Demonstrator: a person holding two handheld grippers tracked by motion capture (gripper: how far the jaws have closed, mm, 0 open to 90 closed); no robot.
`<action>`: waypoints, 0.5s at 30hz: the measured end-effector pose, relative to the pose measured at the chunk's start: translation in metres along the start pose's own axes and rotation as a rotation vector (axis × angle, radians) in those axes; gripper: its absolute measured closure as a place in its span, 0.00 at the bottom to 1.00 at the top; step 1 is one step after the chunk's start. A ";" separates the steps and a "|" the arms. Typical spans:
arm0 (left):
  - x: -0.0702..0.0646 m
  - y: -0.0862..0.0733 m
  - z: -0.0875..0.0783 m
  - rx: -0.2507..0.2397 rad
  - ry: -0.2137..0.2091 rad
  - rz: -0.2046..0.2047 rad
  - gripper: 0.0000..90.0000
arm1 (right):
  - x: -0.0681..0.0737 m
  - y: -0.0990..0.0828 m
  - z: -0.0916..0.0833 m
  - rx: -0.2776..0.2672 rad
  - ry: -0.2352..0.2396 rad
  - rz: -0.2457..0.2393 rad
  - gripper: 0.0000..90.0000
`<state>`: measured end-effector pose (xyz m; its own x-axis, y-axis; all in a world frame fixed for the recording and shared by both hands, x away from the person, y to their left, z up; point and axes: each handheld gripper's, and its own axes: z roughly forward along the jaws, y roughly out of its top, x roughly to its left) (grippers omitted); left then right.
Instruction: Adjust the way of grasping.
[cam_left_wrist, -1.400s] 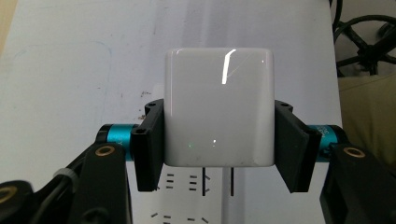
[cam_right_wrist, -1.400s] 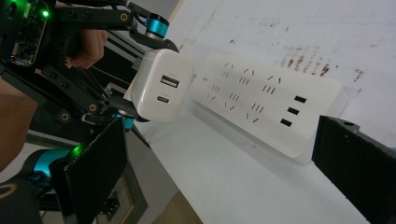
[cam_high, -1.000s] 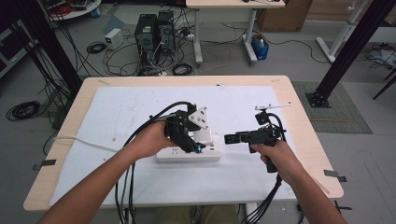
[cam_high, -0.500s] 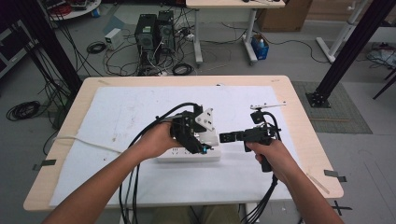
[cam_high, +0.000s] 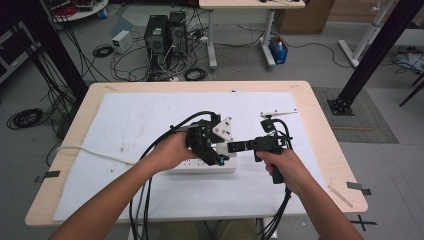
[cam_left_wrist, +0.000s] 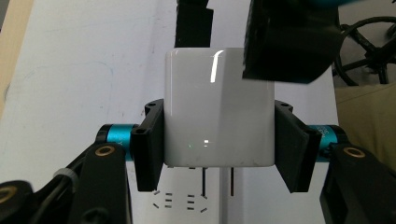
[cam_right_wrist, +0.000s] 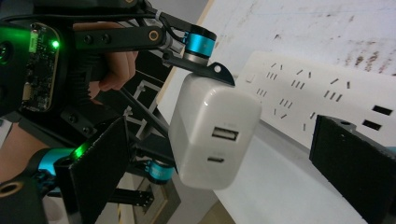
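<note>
Charger (cam_left_wrist: 218, 107) pinched in left tool (cam_left_wrist: 219, 140) (right tool (cam_right_wrist: 224, 186) spread around it), above power strip (cam_right_wrist: 322, 100).

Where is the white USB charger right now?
The white USB charger is clamped between the left gripper pads, its prongs just above the white power strip at the table's middle, with the open right gripper flanking it.

Even, soft room light falls from above on the pale wooden tabletop (cam_high: 320, 125), leaving only faint shadows under the forearms. The high view is slightly soft and grainy. In the left gripper view a bright streak of glare runs down the glossy white plastic charger block (cam_left_wrist: 217, 116), and the black shape nearest the lens blurs. In the right gripper view, green lamps glow and near edges smear.
</note>
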<state>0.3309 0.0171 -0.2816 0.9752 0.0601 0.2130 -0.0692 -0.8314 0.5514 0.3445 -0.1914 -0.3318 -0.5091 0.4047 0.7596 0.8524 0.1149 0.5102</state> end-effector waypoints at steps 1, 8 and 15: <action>0.000 0.001 0.000 -0.001 0.002 0.001 0.47 | 0.000 0.000 0.001 0.001 0.001 0.004 0.06; -0.001 0.004 0.002 -0.005 0.007 0.010 0.47 | -0.003 0.002 0.004 -0.011 0.036 0.028 0.16; -0.002 0.006 0.004 -0.018 0.016 0.012 0.47 | -0.006 0.001 0.005 0.000 0.072 0.057 0.25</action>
<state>0.3292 0.0097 -0.2816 0.9708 0.0595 0.2322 -0.0843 -0.8219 0.5633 0.3491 -0.1892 -0.3375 -0.4670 0.3446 0.8143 0.8802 0.0935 0.4652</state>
